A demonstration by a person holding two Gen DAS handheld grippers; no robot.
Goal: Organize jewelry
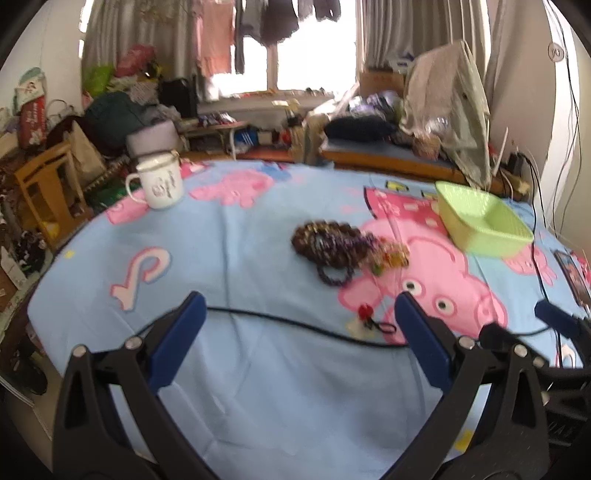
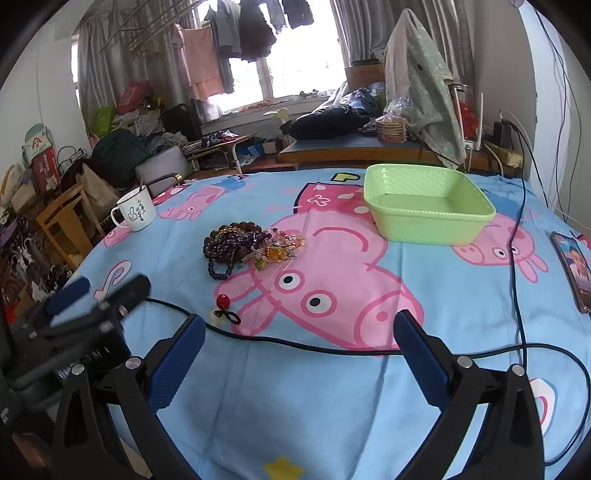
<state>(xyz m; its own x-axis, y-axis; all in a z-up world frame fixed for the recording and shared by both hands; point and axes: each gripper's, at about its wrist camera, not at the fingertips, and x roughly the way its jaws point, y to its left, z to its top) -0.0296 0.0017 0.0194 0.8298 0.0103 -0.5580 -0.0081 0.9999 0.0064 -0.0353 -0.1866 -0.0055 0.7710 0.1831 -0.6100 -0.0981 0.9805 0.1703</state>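
One bead pile (image 2: 243, 245), one basket (image 2: 428, 225)

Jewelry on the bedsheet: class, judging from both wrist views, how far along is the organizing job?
Nothing looks done: the green basket holds no jewelry. Nothing is in hand: the left hand-held gripper and right hand-held gripper are both open and hold nothing. Left to do: the bead bracelet pile and the small red charm lie on the sheet.

bright window (image 2: 295, 55) w/ grey curtains (image 2: 369, 33), cluttered rm.
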